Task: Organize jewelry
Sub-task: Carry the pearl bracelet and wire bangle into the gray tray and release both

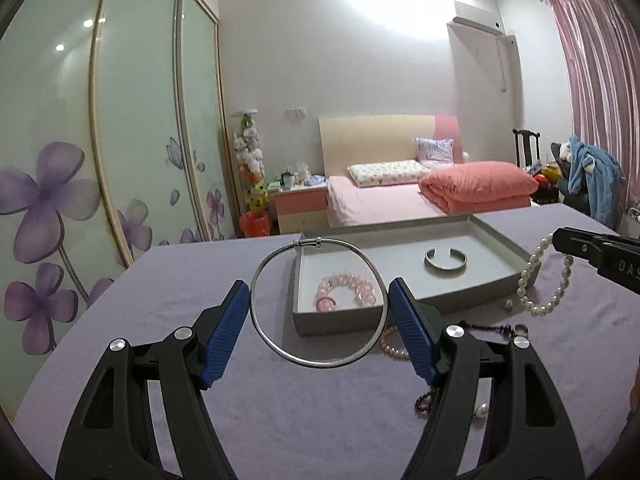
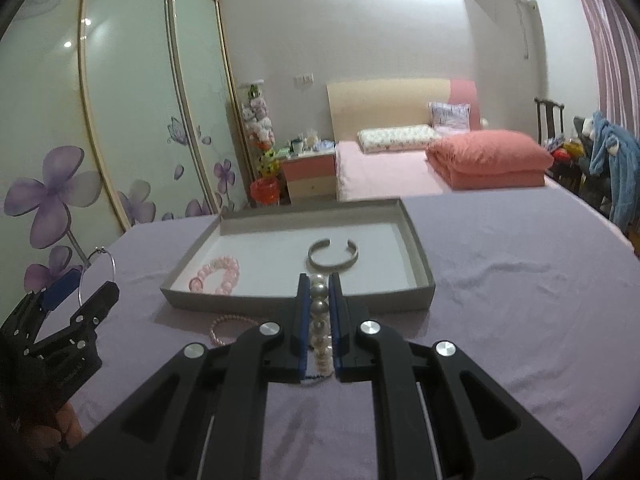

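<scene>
Left wrist view: my left claw [image 1: 320,300] clamps the thin silver hoop bangle [image 1: 319,303]; my right claw [image 2: 319,304] pinches the white pearl strand [image 2: 320,320]. Risk: the dangling strand could snag the grey cardboard tray [image 1: 472,296] rim.

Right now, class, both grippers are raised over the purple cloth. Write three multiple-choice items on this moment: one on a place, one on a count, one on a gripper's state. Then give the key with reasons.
1. Where does the silver cuff lie?
A. inside the grey tray
B. on the purple cloth
C. in the left gripper

2. How many pieces of jewellery lie inside the tray?
A. none
B. two
C. four

3. What is the right gripper doing?
A. standing open and empty
B. shut on the pearl strand
C. shut on the pink bead bracelet

Key:
1 A, the cuff rests on the tray's white floor.
2 B, only the cuff and the pink bead bracelet lie there.
3 B, pearls run between its closed pads; the left gripper grips the thin silver bangle.
</scene>
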